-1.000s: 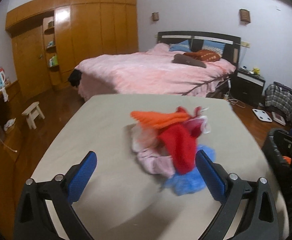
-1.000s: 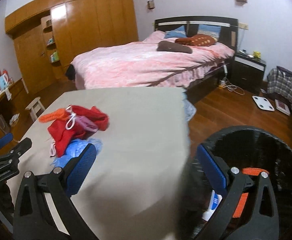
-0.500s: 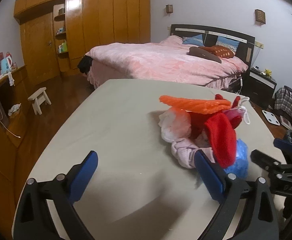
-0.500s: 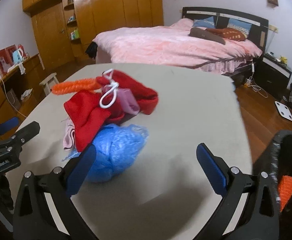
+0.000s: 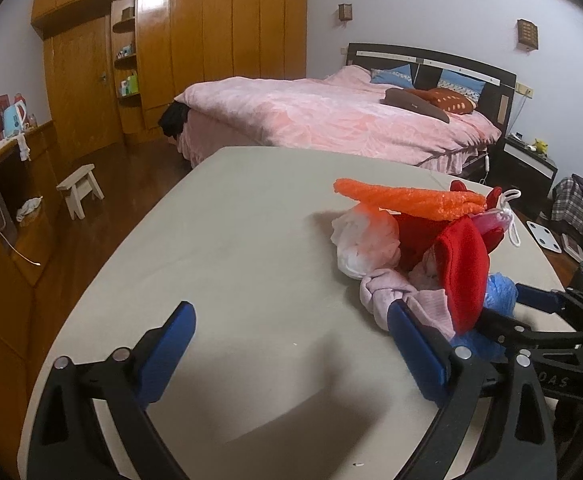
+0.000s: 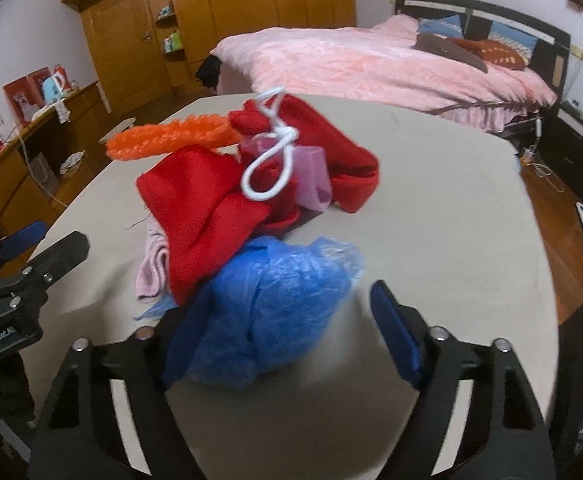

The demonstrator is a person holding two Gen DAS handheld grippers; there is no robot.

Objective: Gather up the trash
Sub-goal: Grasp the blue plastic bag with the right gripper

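Between the spread fingers of the right gripper [image 6: 281,330] lies a crumpled blue plastic bag [image 6: 275,300], pressed against the left finger and short of the right one; nothing is clamped yet. Its bulk runs from the near-left finger up and away toward the right. Just beyond the bag, ahead of the fingertips, sits the rest of the trash pile: a red cloth [image 6: 211,208] draped over a pink cloth [image 6: 151,268], a white cord [image 6: 275,160] looped on top, and an orange mesh strip [image 6: 163,140] whose long axis points left and slightly toward the camera, all on the beige table [image 6: 451,240]. This gripper is held low and level, aimed across the table toward the bed [image 6: 371,60].

From the left wrist, the left gripper [image 5: 291,352] hovers wide apart over bare table, the pile just past its right finger, touching or overlapping it in view. A white plastic bag [image 5: 365,240] rests under the orange strip there.
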